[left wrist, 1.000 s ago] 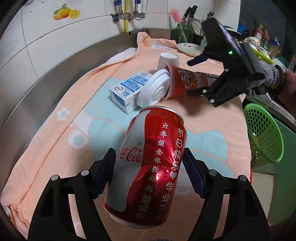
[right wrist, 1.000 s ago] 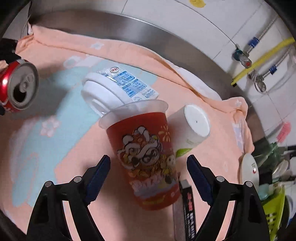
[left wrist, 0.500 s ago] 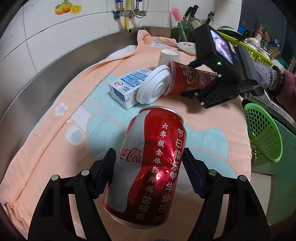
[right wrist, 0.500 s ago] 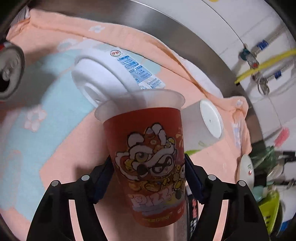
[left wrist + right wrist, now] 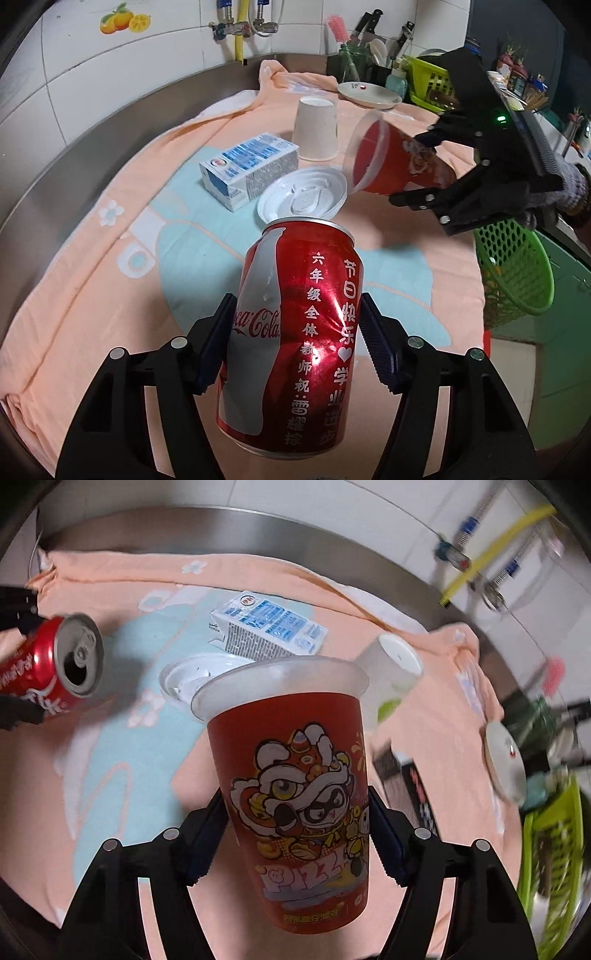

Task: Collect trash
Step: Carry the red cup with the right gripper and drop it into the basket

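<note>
can base and cup base cut off behind the gripper frames in each wrist view; far right of the right wrist view blurred, items there hard to make out.

left gripper (image 5: 295, 339): jaws closed on the dented red cola can (image 5: 291, 332), pads pressed to both sides, can held clear above the towel-covered desk (image 5: 74, 280), open top tilted away. also seen at the left edge of the right wrist view (pull-tab opening visible).

right gripper (image 5: 297, 830): jaws closed on the red printed plastic cup (image 5: 295, 794), translucent rim forward, cup lifted off the towel and tilted.

lying on the towel: white round lid (image 5: 303, 194) flat, just beside the blue-and-white milk carton (image 5: 249, 170) on its side; white paper cup (image 5: 316, 127) upside down behind them. black box (image 5: 417, 794) partly hidden by the red cup.

edges: steel rim along the wall side; green mesh basket (image 5: 513, 269) past the towel's right edge, lower than the desk. open towel area between can and lid.
</note>
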A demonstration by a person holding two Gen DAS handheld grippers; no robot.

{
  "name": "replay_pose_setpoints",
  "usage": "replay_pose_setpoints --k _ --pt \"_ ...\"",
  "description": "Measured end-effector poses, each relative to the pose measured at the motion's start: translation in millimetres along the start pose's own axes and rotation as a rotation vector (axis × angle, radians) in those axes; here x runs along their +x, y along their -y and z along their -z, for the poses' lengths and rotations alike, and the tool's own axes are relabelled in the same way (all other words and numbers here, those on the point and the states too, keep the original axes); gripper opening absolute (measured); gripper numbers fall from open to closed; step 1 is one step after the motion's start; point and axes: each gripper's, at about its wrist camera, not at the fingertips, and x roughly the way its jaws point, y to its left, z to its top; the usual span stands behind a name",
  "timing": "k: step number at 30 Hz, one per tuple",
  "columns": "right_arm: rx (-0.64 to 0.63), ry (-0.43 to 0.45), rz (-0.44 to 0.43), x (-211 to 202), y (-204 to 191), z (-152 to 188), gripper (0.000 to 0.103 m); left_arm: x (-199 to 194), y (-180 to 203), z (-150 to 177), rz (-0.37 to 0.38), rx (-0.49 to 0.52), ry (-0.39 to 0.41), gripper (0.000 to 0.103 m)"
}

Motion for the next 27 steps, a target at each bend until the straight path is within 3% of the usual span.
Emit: replay_pose_setpoints --k 6,11,16,23,27 --pt "0.104 0.014 0.000 -18 -3 28 0.069 6 6 2 -0.001 0.003 -0.019 0.064" --pt "0.266 0.059 -0.014 -41 12 57 0.069 4 15 0 0.034 0.002 -0.013 0.064" --pt "0.473 0.063 0.030 -70 44 117 0.069 -1 34 -6 0.068 0.039 0.008 0.064" --pt "0.758 -0.014 0.123 -88 78 224 0.069 -7 68 -15 0.135 0.085 0.036 0.064" --pt "0.871 -0.068 0.091 -73 77 266 0.069 -7 92 -21 0.177 0.116 0.052 0.064"
